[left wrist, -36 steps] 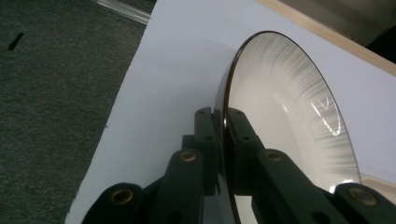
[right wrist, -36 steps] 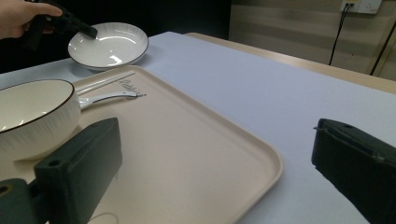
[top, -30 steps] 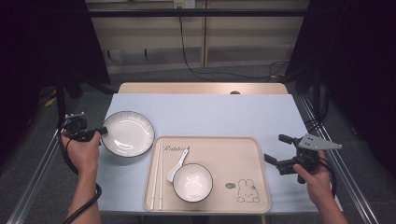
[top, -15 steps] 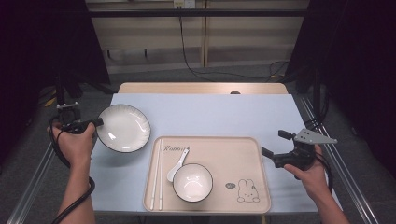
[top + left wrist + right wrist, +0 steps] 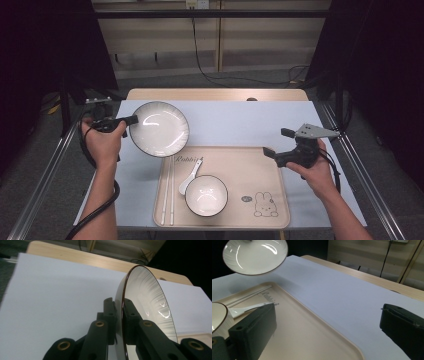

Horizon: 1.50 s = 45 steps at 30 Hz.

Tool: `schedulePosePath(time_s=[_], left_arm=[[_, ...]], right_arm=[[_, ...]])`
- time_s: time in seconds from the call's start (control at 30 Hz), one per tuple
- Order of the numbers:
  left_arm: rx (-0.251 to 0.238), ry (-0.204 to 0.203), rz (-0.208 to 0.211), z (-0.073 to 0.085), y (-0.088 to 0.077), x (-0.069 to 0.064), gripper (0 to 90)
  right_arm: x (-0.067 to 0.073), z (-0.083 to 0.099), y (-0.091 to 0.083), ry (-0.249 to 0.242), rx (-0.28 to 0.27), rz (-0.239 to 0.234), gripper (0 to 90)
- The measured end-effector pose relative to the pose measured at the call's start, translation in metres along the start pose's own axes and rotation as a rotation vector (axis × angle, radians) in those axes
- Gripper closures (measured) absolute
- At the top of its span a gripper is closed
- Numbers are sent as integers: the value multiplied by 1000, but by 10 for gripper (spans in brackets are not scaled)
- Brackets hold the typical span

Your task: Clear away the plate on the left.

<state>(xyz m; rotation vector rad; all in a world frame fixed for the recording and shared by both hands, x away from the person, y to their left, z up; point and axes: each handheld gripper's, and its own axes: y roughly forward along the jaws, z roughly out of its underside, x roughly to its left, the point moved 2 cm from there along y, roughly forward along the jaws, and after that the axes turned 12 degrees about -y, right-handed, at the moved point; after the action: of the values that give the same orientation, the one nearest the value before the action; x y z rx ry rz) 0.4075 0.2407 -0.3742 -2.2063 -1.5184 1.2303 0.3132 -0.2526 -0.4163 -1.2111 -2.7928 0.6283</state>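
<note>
The left gripper [image 5: 131, 120], clamped on the plate's [image 5: 159, 128] rim, holds it tilted above the desk [image 5: 235, 120] beside the tray [image 5: 240, 162], likely its destination; the right gripper [image 5: 277, 143] waits with jaws apart.

Plate [image 5: 159, 128] in L gripper [image 5: 131, 120] now higher, further right, overlapping tray [image 5: 277, 200] corner

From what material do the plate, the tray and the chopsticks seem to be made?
Plate: probably glazed ceramic; glossy white with bright light reflections, fine ribbed lines and a thin dark rim. Melamine is possible.
Tray: likely plastic; matte beige, smooth moulded rim, printed rabbit and lettering.
Chopsticks: white and smooth, perhaps plastic or ceramic; too small to tell.
</note>
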Motion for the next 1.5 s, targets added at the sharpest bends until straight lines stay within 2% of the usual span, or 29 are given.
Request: schedulePosePath(time_s=[0.1,0.2,0.23,0.27,0.3,0.37,0.47,0.53,0.67,0.73,0.77,0.97,1.03,1.1,1.13,1.23,1.3,1.33,1.43,1.47,1.5], left_arm=[[18,11,33,2,9,-15,836],[40,41,62,4,17,-27,837],[41,31,80,6,19,-33,837],[50,54,89,7,21,-37,836],[55,54,97,8,23,-43,837],[76,88,119,11,27,-52,837],[94,104,149,15,34,-68,836],[108,140,169,17,36,-78,835],[130,167,214,21,40,-95,835],[136,181,236,23,41,-103,835],[136,187,254,24,41,-107,834],[154,216,315,26,40,-124,834],[164,218,345,27,41,-129,833],[165,232,361,28,41,-133,832],[162,229,368,29,41,-136,832],[163,245,386,29,41,-139,827],[177,253,411,31,42,-142,824],[176,251,428,32,42,-144,822],[194,285,457,33,41,-151,821],[191,300,460,33,42,-153,822],[180,308,466,33,42,-154,821]], right_arm=[[2,-9,12,-3,23,-4,6],[4,-17,25,7,26,-25,2],[4,-21,29,12,28,-28,1],[5,-24,33,9,30,-27,1],[6,-28,37,5,34,-32,1],[8,-36,45,7,34,-34,1],[10,-45,58,12,43,-38,3],[10,-50,65,5,58,-39,3],[6,-55,78,66,38,-43,4],[5,-54,85,108,51,-62,6],[4,-54,87,106,50,-67,17],[0,-48,90,175,55,-152,140],[0,-46,91,189,54,-200,196],[0,-46,90,191,43,-204,199],[0,-47,89,195,30,-220,245],[0,-49,85,183,20,-227,302],[1,-49,85,205,3,-256,313],[1,-48,85,224,-3,-279,334],[4,-49,85,263,-35,-375,372],[6,-50,85,285,-39,-392,459],[7,-52,84,276,-48,-402,481]])
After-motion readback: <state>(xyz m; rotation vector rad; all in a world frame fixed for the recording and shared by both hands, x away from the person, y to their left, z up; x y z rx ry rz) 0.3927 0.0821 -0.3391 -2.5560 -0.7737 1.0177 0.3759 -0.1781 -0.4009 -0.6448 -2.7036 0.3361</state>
